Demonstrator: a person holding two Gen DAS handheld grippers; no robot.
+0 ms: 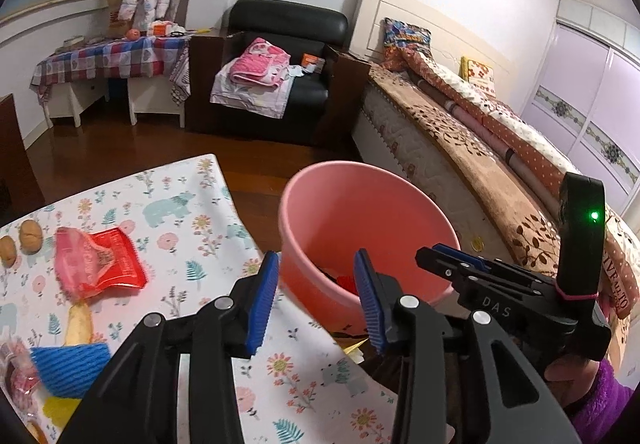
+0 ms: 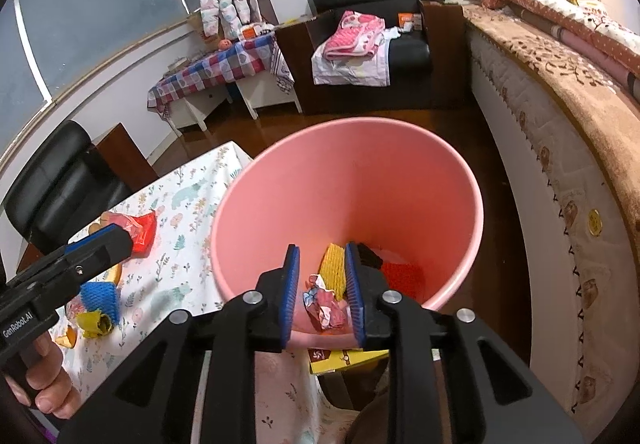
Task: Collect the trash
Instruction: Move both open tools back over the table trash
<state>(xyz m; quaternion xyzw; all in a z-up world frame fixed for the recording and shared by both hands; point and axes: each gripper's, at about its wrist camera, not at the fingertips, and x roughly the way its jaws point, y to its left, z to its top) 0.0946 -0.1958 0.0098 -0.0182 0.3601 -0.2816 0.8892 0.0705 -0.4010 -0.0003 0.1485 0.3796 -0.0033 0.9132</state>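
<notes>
A pink bucket (image 2: 400,171) stands on the floor beside the table; it also shows in the left wrist view (image 1: 352,211). My right gripper (image 2: 323,294) is open over its rim, and a crumpled pink-and-white wrapper (image 2: 326,310) lies between the fingers; I cannot tell if it is touching them. Yellow foam netting (image 2: 334,270) and red netting (image 2: 402,278) lie in the bucket. My left gripper (image 1: 316,298) is open and empty at the table's edge. On the table lie a red snack packet (image 1: 102,264), blue foam netting (image 1: 70,366) and a yellow wrapper (image 2: 94,322).
The table has a floral cloth (image 1: 192,211). Potatoes (image 1: 31,236) lie at its left. A yellow box (image 2: 344,358) sits below the bucket. A bed (image 2: 560,147) runs along the right, a black armchair (image 1: 288,55) stands behind, and another black chair (image 2: 60,179) is at the left.
</notes>
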